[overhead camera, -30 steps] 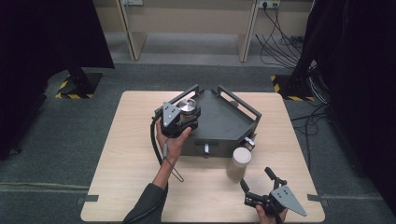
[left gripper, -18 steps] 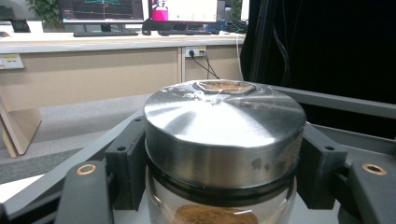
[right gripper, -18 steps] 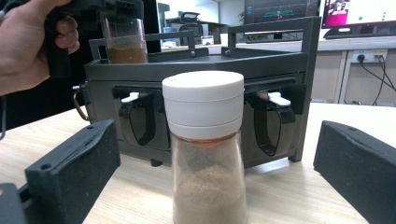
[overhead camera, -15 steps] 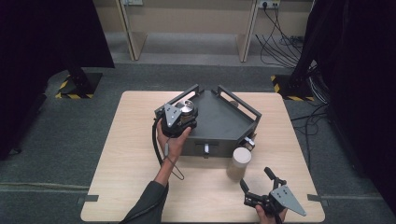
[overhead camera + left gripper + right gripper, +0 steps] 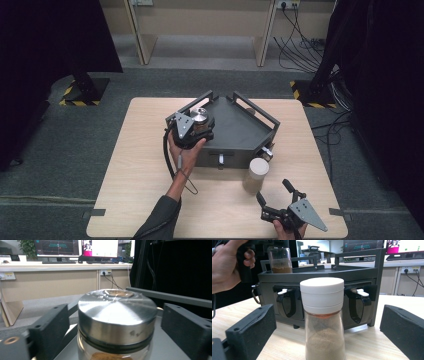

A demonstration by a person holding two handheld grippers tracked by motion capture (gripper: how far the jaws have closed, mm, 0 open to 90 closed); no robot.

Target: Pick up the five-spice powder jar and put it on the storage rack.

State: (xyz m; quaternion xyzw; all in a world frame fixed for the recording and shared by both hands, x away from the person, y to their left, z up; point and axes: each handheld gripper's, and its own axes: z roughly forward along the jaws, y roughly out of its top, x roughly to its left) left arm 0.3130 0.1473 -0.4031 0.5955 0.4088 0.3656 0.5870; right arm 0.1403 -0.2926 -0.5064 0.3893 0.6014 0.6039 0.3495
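Note:
A glass jar with a silver lid [image 5: 201, 118] [image 5: 116, 312], brown powder inside, stands in the left corner of a dark grey tray [image 5: 237, 132]. My left gripper [image 5: 199, 126] is open, one jaw on each side of that lid with a narrow gap on both sides. A second jar with a white cap [image 5: 257, 174] [image 5: 323, 320] holds tan powder and stands on the table in front of the tray. My right gripper [image 5: 272, 191] is open just behind it, near the table's front edge, with the jar between its wide-spread jaws but untouched.
The tray's front wall [image 5: 317, 273] carries two latches and raised handles. In the right gripper view the silver-lid jar [image 5: 279, 260] rises above the tray beside the left hand [image 5: 227, 270]. The wooden table [image 5: 135, 165] has bare room at left. Cables lie on the floor at back right.
The left gripper has settled slightly lower around the silver-lid jar. The right gripper and the white-capped jar have not moved.

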